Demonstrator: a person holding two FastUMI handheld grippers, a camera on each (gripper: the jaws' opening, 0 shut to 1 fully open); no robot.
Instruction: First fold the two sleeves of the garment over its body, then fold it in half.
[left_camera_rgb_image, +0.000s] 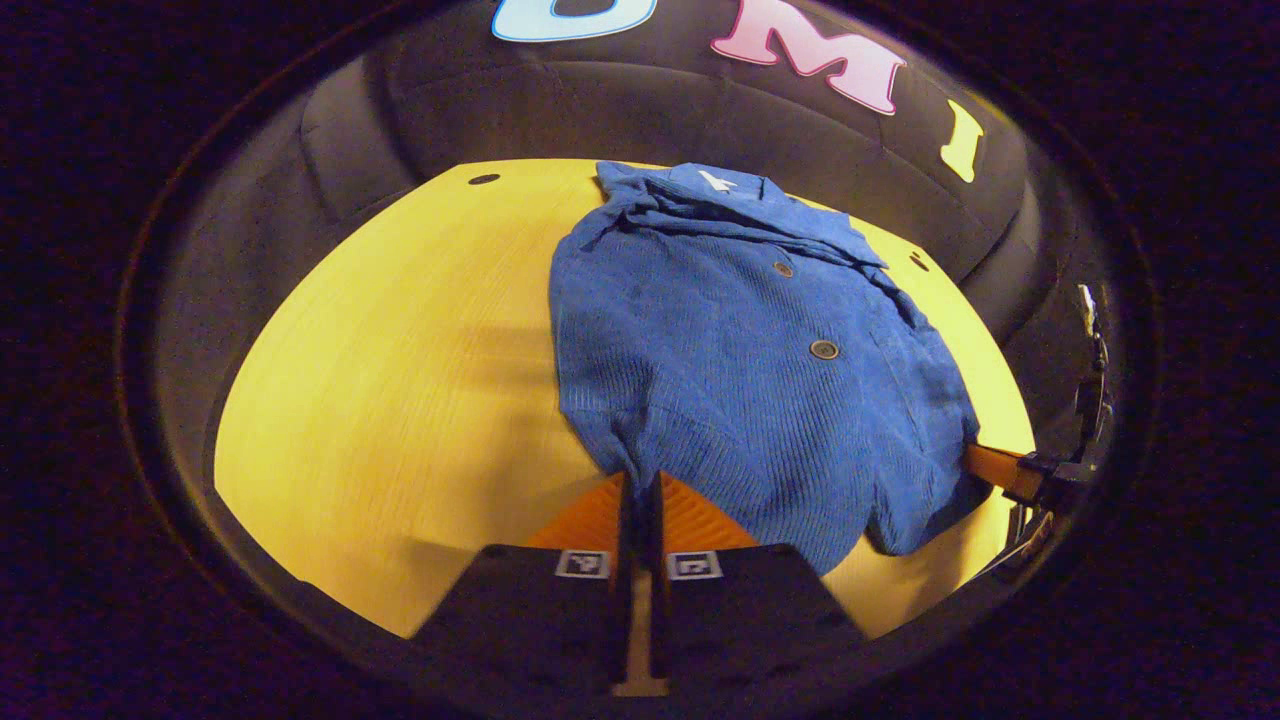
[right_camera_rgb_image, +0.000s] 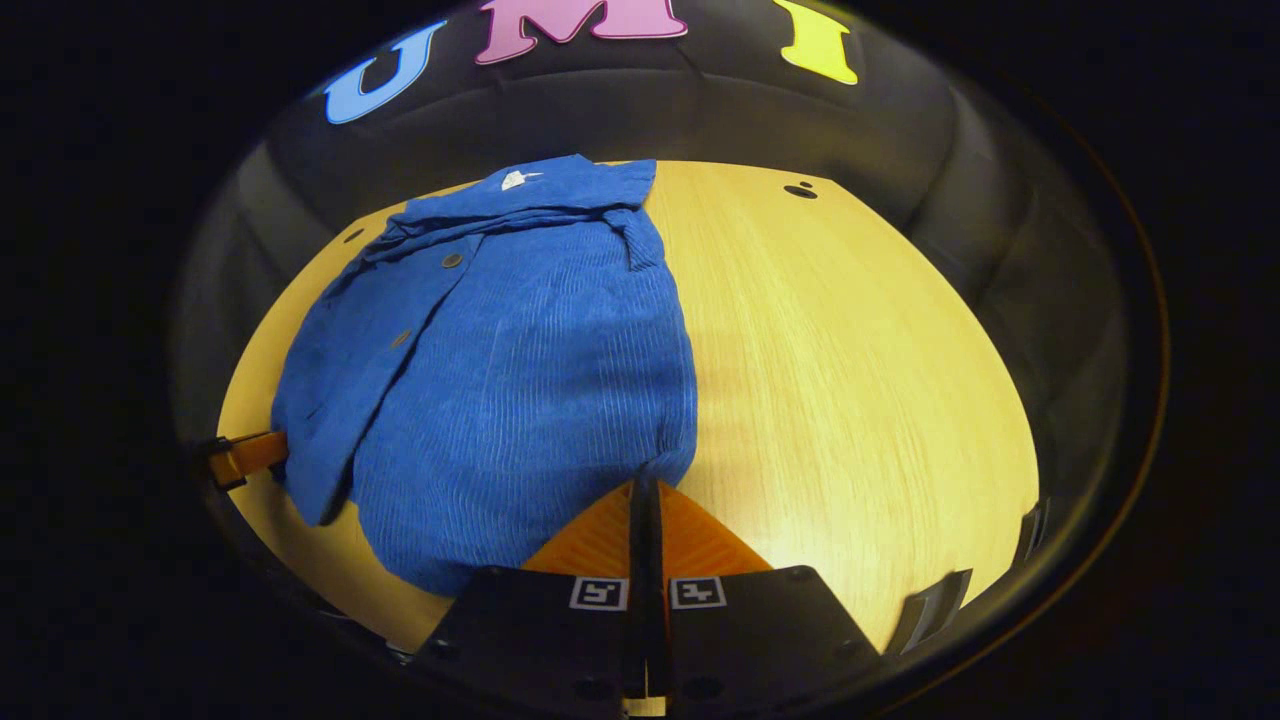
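A blue corduroy garment (left_camera_rgb_image: 740, 340) lies on the yellow wooden table (left_camera_rgb_image: 400, 380), its collar (left_camera_rgb_image: 700, 185) at the far end and its sleeves tucked in. In the left gripper view my left gripper (left_camera_rgb_image: 640, 485) is shut on the near hem's left corner. The right gripper (left_camera_rgb_image: 985, 462) grips the hem's other corner at the right edge. In the right gripper view the garment (right_camera_rgb_image: 520, 360) spreads to the left, and my right gripper (right_camera_rgb_image: 645, 485) is shut on its near hem corner. The left gripper (right_camera_rgb_image: 250, 455) holds the far left corner.
The table (right_camera_rgb_image: 850, 380) has bare wood on either side of the garment. Small dark holes (left_camera_rgb_image: 483, 179) (right_camera_rgb_image: 800, 190) mark its far corners. Black cloth walls close the booth just behind the table's far edge.
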